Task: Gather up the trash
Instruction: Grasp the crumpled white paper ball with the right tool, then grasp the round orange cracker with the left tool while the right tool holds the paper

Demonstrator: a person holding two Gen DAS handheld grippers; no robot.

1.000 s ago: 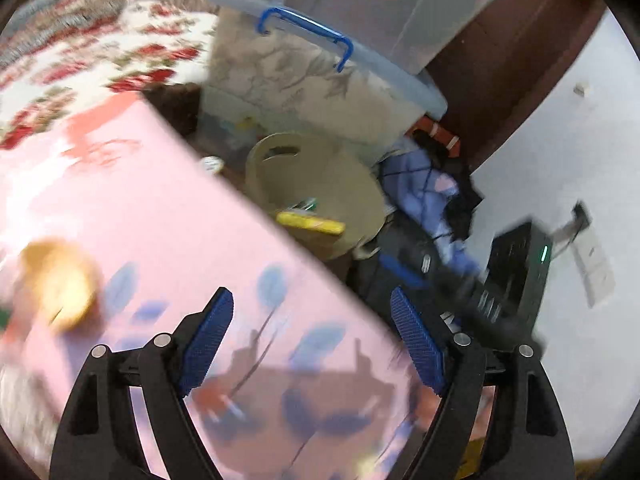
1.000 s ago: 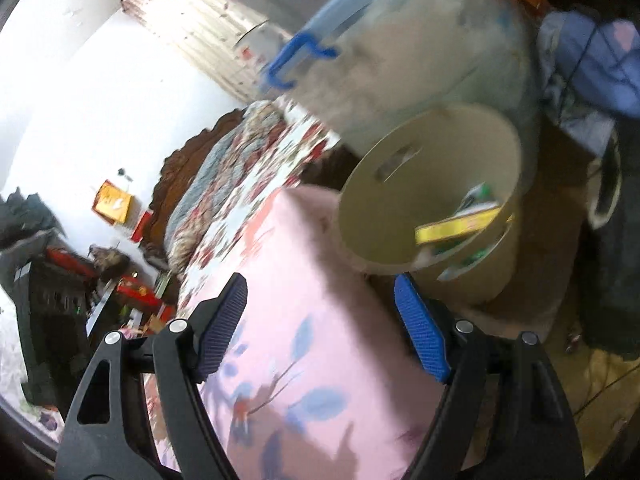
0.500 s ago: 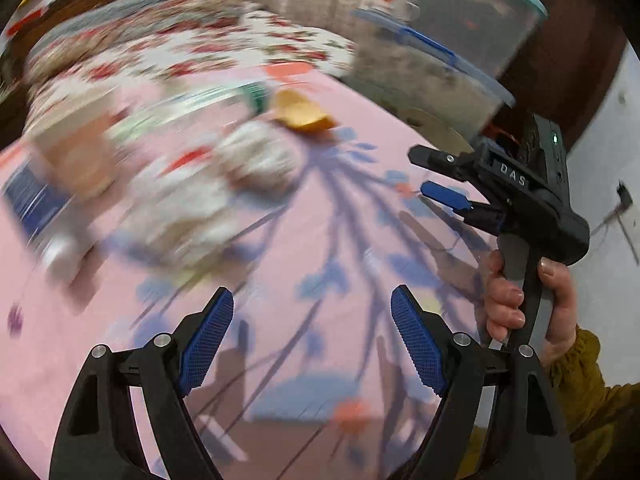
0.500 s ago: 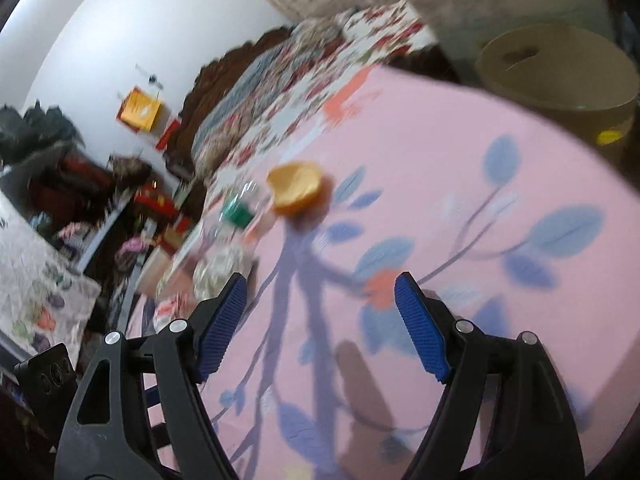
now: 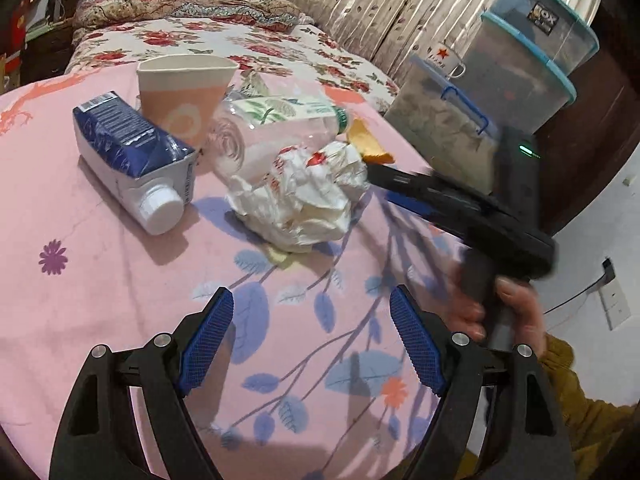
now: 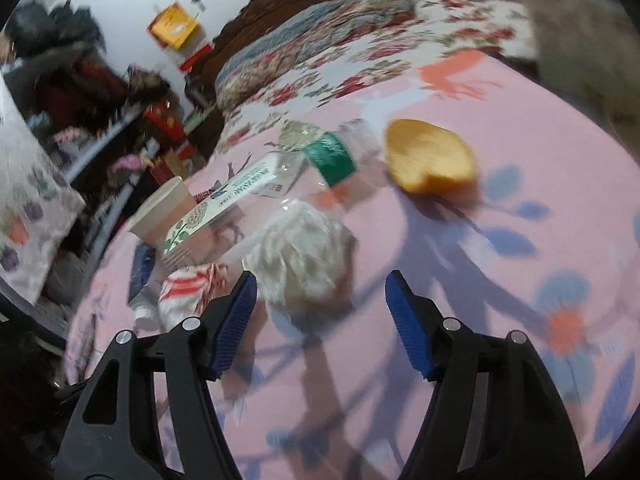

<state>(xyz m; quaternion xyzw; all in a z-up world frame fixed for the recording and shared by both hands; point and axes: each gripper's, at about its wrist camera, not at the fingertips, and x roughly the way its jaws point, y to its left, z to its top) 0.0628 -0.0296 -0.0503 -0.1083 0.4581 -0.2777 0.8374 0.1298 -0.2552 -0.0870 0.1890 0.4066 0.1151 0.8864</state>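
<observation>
A pile of trash lies on the pink flowered cloth (image 5: 120, 280): a blue-and-white carton (image 5: 132, 152), a paper cup (image 5: 184, 88), a clear plastic bottle (image 5: 272, 128), a crumpled white paper wad (image 5: 304, 196) and an orange-yellow scrap (image 5: 368, 140). My left gripper (image 5: 310, 328) hangs open short of the wad, with nothing between its fingers. My right gripper (image 6: 320, 292) is closing its jaws. The wad (image 6: 304, 260) lies just ahead of its fingertips, nearer the left one, and the pads do not press it. In the left wrist view the right gripper (image 5: 380, 184) reaches in beside the wad.
A bed with a floral quilt (image 5: 224, 40) lies behind the cloth. Stacked plastic storage boxes (image 5: 520, 60) with an enamel mug (image 5: 444, 60) stand at the right. A red-striped wrapper (image 6: 188, 288) lies left of the wad. Cluttered shelves (image 6: 100, 100) fill the far left.
Both views have swung away from the beige bin and the storage boxes onto the trash pile. The right gripper's jaws have narrowed a little. It now stands close to the paper wad.
</observation>
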